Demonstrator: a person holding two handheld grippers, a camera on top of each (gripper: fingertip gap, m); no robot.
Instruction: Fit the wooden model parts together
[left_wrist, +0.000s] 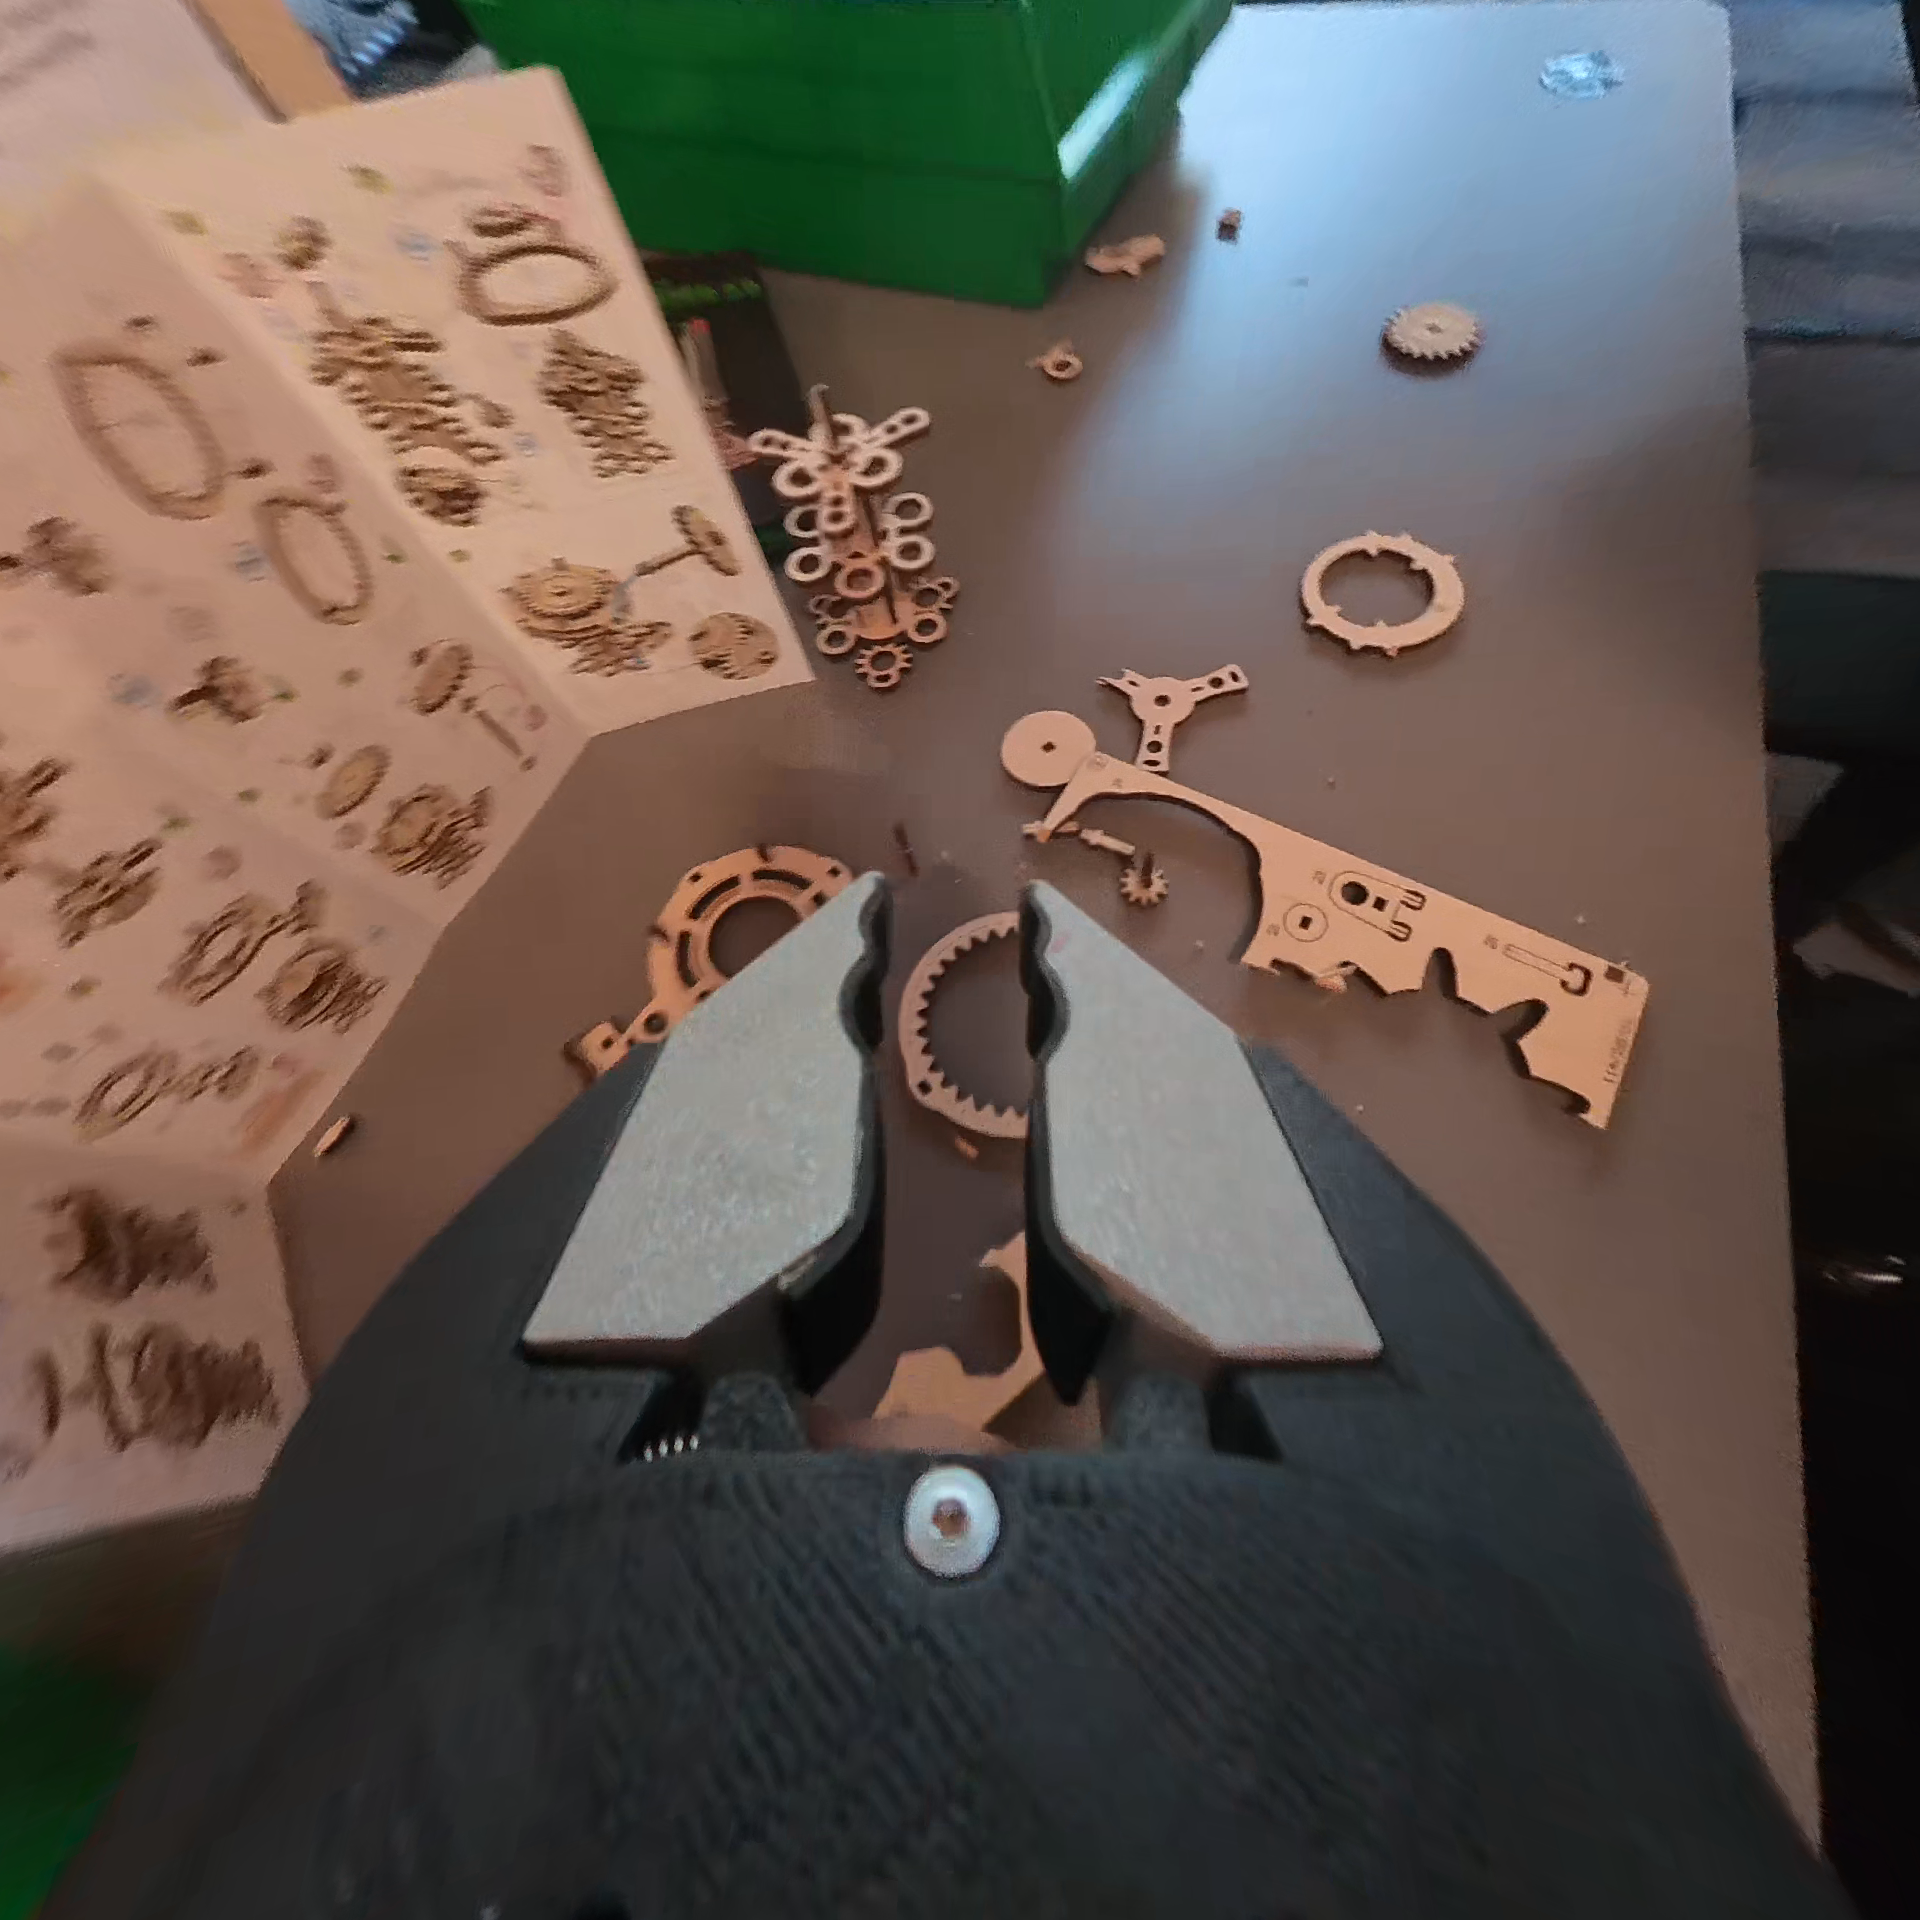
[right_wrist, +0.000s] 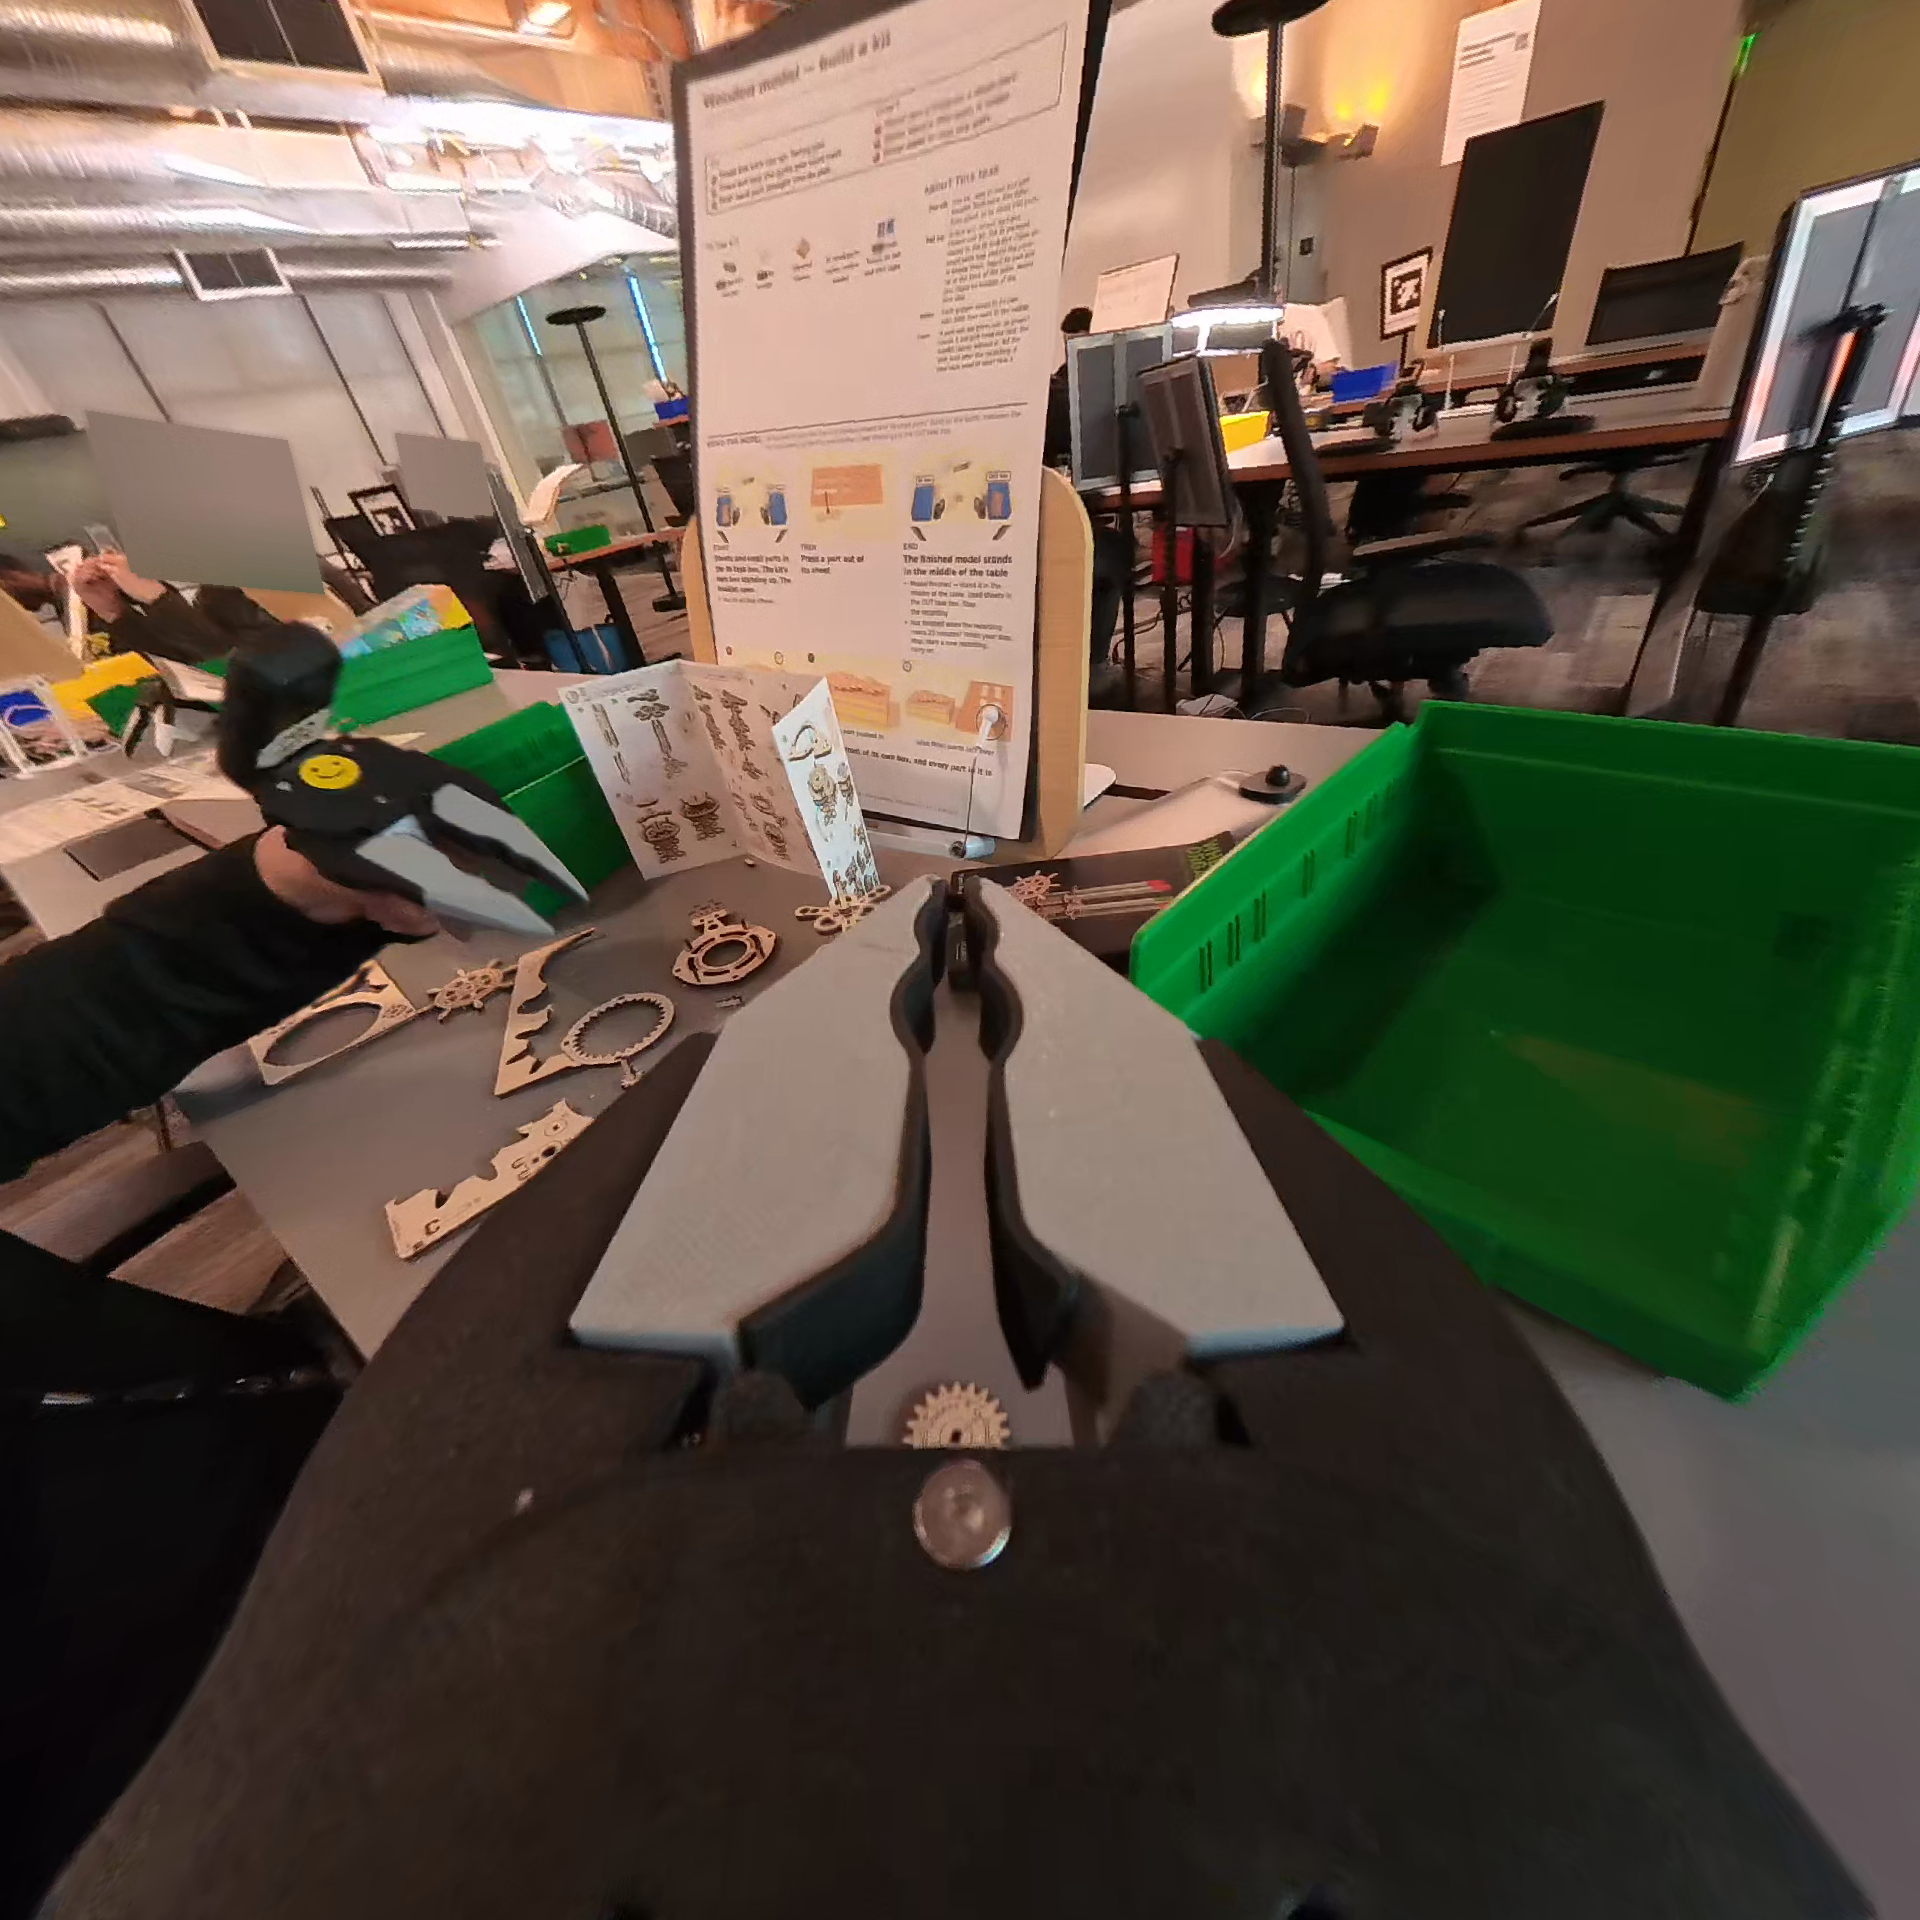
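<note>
In the left wrist view my left gripper (left_wrist: 956, 914) is open and empty. It hovers just above a toothed wooden ring (left_wrist: 945, 1039) that lies flat on the grey table (left_wrist: 1299, 436). A round flange part (left_wrist: 717, 935) lies left of the ring and a partly punched sheet (left_wrist: 1403, 935) lies to its right. A part-built wooden model (left_wrist: 862, 540) stands farther back. In the right wrist view my right gripper (right_wrist: 956, 904) is shut on a small thin dark part (right_wrist: 957, 940), held in the air. The left gripper (right_wrist: 566, 909) shows at the left, in a hand.
An instruction leaflet (left_wrist: 312, 623) stands at the left. An empty green bin (right_wrist: 1558, 1039) sits at the right. A loose ring (left_wrist: 1382, 592) and a small gear (left_wrist: 1432, 335) lie on the table. A task board (right_wrist: 873, 416) stands at the back. Some 40 centimetres of space lies between my two pairs of fingers. My left gripper is the nearer one to the part-built wooden model (left_wrist: 862, 540): about 15 centimetres, against 30 centimetres.
</note>
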